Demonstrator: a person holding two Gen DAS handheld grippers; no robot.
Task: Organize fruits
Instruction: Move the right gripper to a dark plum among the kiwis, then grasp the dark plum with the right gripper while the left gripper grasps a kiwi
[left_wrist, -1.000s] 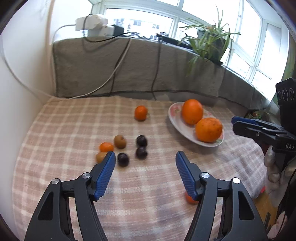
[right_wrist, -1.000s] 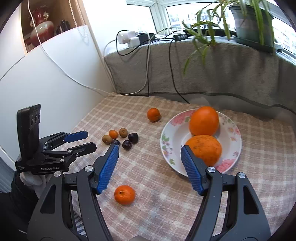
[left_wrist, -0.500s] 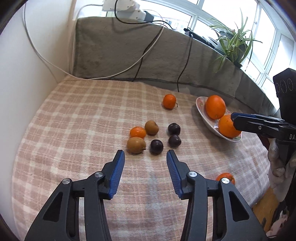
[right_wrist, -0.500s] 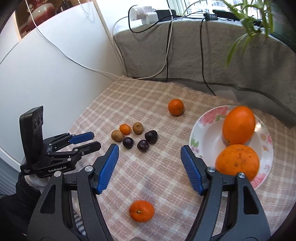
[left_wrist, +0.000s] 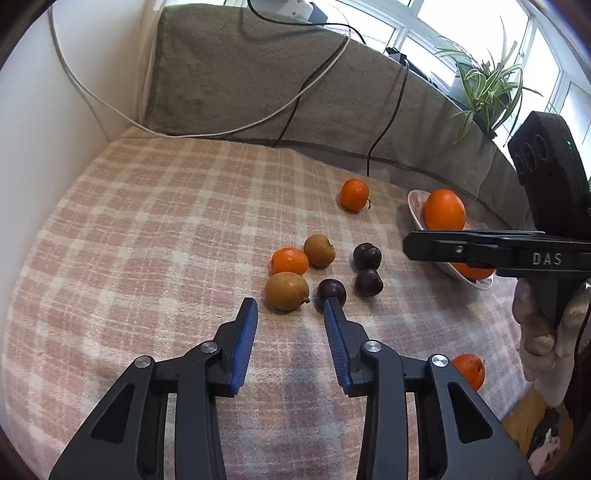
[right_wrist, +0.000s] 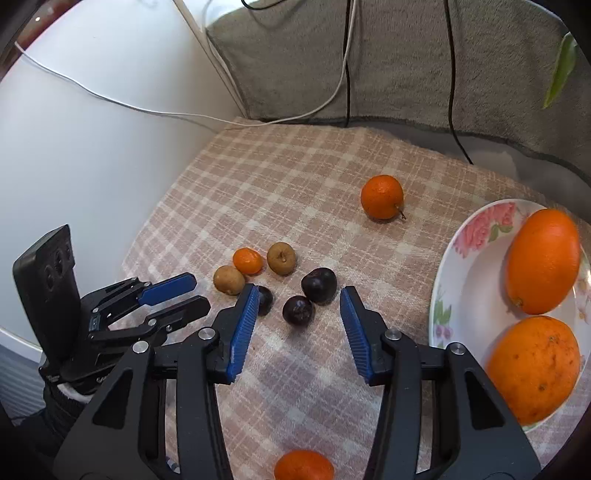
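On the checked cloth lies a cluster: a small mandarin, two brown fruits, and three dark plums. My left gripper hovers just short of the nearer brown fruit; its jaws are closing with nothing between them. My right gripper hangs over the plums, jaws closing, with one plum in the gap and untouched by the pads. A flowered plate at the right holds two large oranges. One mandarin sits farther back, another near the front edge.
A grey blanket with cables hanging over it rises behind the table. A white wall closes the left side. A potted plant stands on the sill. A gloved hand holds the right gripper's handle.
Both grippers have come forward and down toward the fruit cluster. The jaws of each have narrowed. No fruit has moved.
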